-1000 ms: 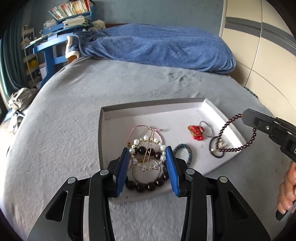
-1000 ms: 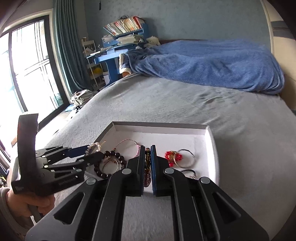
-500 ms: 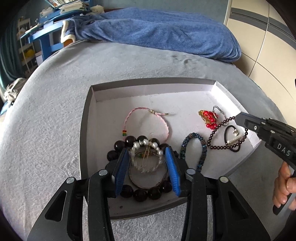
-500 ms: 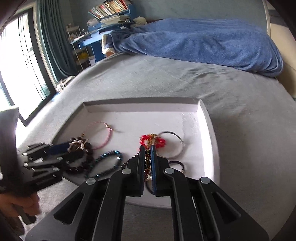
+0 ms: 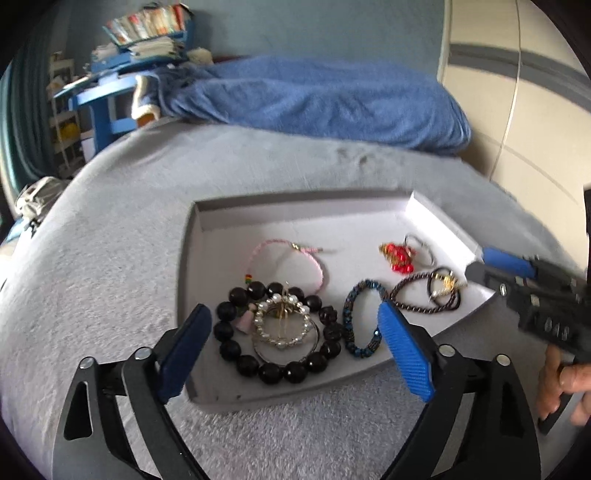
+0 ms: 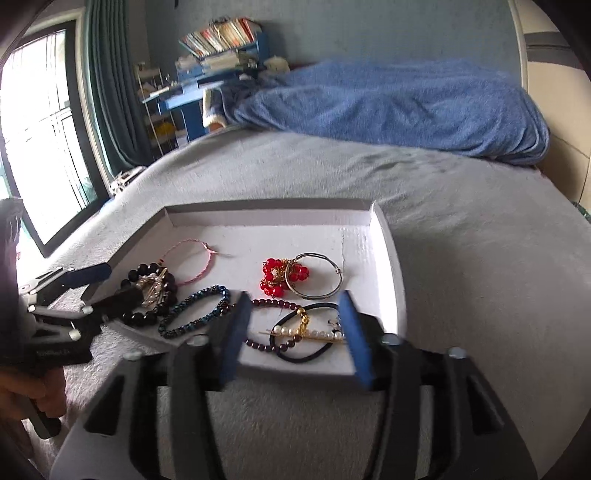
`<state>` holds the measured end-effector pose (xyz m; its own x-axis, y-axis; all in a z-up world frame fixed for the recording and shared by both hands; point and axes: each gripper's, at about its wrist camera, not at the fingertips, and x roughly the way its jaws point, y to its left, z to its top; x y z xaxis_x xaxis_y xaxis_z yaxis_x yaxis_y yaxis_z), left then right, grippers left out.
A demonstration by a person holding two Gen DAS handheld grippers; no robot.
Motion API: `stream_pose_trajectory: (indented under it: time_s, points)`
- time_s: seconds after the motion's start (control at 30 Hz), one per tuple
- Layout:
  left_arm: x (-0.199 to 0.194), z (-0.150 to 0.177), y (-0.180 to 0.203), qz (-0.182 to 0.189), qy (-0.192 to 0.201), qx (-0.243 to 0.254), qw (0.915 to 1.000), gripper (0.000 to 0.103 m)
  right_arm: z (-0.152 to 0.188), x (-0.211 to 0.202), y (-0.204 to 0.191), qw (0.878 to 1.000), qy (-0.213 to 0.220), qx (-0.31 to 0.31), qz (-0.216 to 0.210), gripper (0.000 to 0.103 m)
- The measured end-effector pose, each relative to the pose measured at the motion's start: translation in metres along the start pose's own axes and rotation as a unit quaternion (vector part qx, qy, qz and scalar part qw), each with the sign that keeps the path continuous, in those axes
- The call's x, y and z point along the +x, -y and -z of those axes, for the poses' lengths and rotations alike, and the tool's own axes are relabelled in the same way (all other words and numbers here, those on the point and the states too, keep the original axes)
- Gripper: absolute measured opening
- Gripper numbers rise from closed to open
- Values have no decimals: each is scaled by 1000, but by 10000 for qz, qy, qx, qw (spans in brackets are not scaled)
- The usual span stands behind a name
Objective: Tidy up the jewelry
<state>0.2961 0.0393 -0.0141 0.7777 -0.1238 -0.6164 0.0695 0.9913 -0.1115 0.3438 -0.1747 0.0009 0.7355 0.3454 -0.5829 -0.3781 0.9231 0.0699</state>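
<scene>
Both jaws gape wide and empty over the white tray (image 5: 192, 258) on the grey bed (image 5: 110, 240).

The near wall of the tray (image 6: 295, 369) is partly hidden behind the right gripper (image 6: 293, 334) in the right wrist view, and that gripper's blue pads (image 6: 232, 336) are smeared by motion blur. In the left wrist view the left gripper (image 5: 295, 350) covers the tray's two near corners. The thin metal ring (image 5: 284, 354) lies partly under the pearl bracelet (image 5: 282, 325), so its full outline cannot be traced. The books (image 5: 147, 27) on the far shelf are too blurred to read. The person's right hand (image 5: 561, 384) is cut off by the picture's edge. The small gold charm (image 5: 447, 282) among the dark loops is too small to make out.
</scene>
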Motion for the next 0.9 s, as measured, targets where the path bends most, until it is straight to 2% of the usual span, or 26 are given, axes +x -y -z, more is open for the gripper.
stream_pose_trajectory:
  time_s: [0.03,0.2,0.37,0.63,0.77,0.9]
  points:
    - [-4,1,-1,-17,76,-53,10000,93,3,-5,-1,10000,42,-25,21,61]
    - [-25,11,-4,-153,284,-135,9994,95,15,-30,-9,9994,313,-144,94,85]
    - [-44,22,-4,-323,435,-212,9983,96,26,-47,-12,9989,454,-48,78,95]
    - [-81,46,5,-639,767,-270,9946,98,48,-76,-22,9981,606,-6,81,97]
    - [-97,58,9,-564,906,-260,9940,98,57,-89,-26,9974,716,-10,114,97]
    - [-113,67,12,-690,1183,-301,9901,98,63,-95,-29,9967,794,-12,148,97]
